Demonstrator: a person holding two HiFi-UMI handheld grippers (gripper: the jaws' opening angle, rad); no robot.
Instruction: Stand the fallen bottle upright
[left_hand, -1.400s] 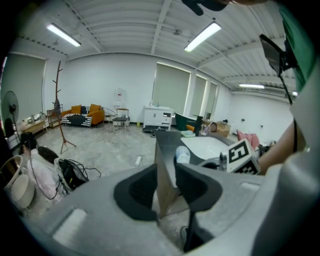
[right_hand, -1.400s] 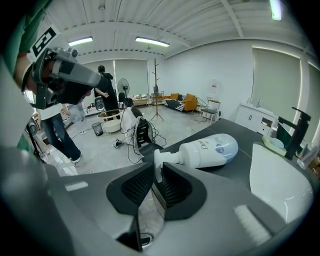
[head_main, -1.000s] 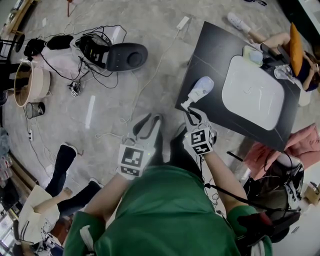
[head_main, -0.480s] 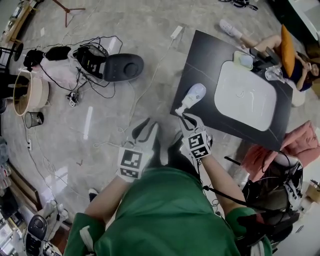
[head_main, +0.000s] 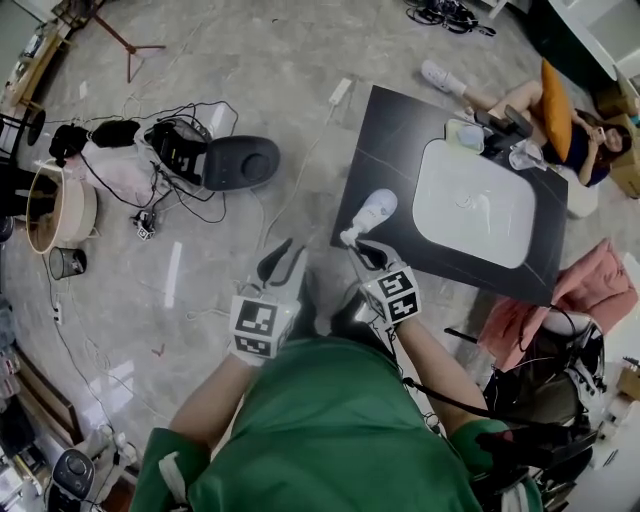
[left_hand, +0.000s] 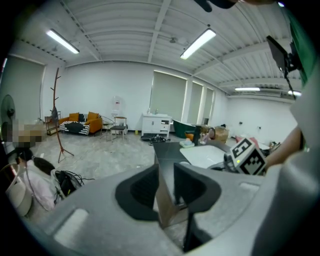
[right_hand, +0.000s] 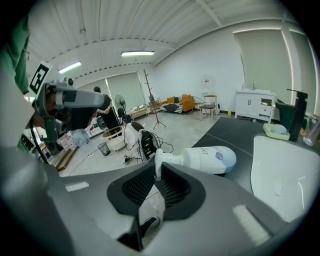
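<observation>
Black jaws of the right gripper sit close together on the white cap of the bottle, and they look like they pinch it. A second ago these jaws were just beside the cap. Now they are on it, and the gripper has rolled a little.

The bottle has not moved. It lies on its side near the corner of the dark table, with its cap toward the person and its fat end toward the white tray. So the grab looks done, but the lifting is not. I think the next move is to swing the cap end up until the bottle stands on its flat end.

The left gripper hangs over the floor, near the table's corner. Its jaws are closing, and nothing is between them. It is not helping yet.
</observation>
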